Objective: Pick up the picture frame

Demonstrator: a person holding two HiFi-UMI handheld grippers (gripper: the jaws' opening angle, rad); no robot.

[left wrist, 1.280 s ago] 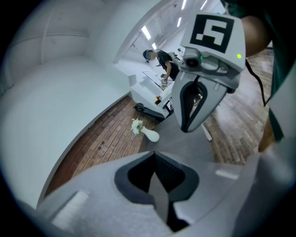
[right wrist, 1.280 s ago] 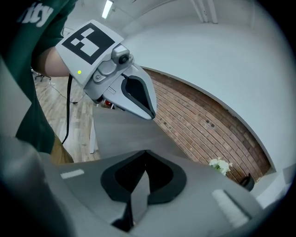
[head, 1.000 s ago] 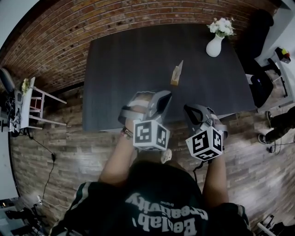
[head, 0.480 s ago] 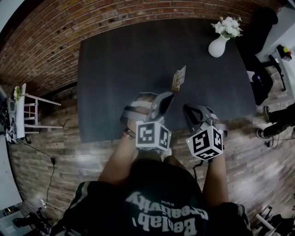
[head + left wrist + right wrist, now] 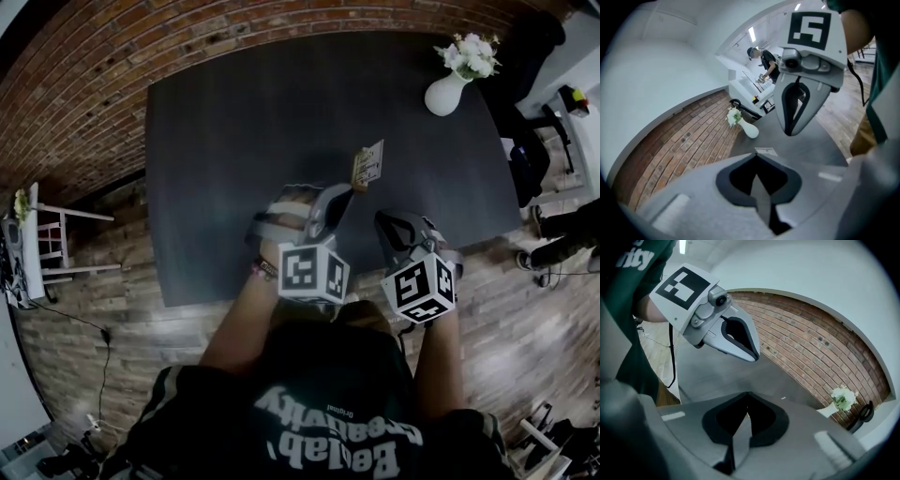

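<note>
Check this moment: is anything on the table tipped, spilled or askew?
Nothing stands out. The picture frame stands on the table, the vase with flowers stands upright at its far right corner, and nothing is spilled.

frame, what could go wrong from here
1. The frame stands upright and thin on the table. The left tongs, close by and shut, could knock it flat if they push in before opening.
2. A grip on one corner may let it swing or slip.
</note>
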